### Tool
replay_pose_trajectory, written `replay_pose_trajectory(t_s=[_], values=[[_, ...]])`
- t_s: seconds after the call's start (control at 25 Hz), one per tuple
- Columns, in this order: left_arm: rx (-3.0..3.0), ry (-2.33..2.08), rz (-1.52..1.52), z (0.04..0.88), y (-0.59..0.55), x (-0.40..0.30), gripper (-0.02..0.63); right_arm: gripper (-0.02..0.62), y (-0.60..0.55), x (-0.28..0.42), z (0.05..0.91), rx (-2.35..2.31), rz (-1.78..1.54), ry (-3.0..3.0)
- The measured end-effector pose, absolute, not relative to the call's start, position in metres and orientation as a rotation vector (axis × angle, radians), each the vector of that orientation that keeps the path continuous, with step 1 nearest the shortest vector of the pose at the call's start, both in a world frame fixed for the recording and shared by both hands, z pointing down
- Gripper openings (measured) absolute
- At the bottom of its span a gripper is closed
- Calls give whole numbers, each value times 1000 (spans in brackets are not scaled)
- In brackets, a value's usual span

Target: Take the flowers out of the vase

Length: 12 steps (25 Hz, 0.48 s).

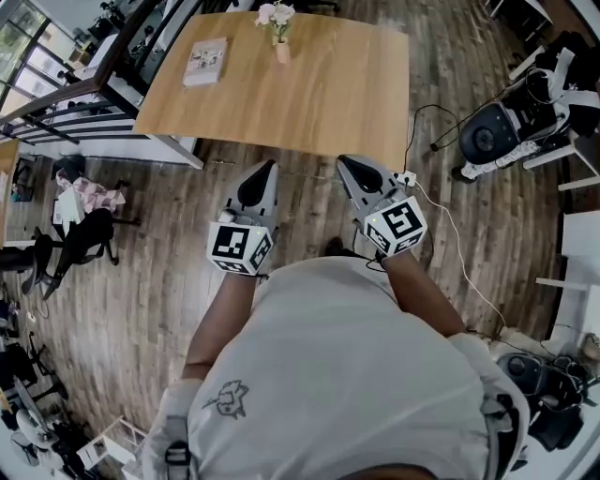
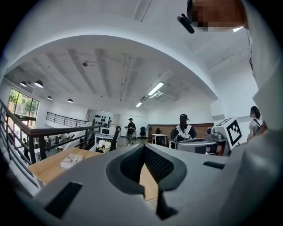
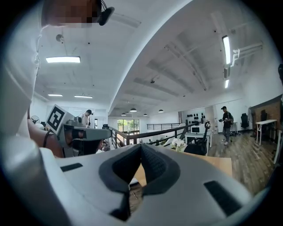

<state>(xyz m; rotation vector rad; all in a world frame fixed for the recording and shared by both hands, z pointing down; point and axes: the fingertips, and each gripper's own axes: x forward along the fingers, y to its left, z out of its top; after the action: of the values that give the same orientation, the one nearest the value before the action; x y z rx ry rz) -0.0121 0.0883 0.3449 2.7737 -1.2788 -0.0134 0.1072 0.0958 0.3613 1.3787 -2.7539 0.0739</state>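
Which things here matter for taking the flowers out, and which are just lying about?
Job: flowers, vase, table, left hand-held gripper and right hand-held gripper, both shut and empty.
Lying about: booklet on the table, chair.

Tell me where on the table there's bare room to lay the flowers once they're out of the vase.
The table is mostly bare: the whole near half, and the right side from the vase to the edge. A smaller gap lies between the booklet and the vase. Only the far-left part is taken.
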Motion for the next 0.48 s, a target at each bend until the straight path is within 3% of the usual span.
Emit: replay_pose_trajectory(t_s=[0.48], values=[[2710, -1390, 60, 354, 33, 27, 5, 5, 40, 155, 369, 1262, 170, -2844]])
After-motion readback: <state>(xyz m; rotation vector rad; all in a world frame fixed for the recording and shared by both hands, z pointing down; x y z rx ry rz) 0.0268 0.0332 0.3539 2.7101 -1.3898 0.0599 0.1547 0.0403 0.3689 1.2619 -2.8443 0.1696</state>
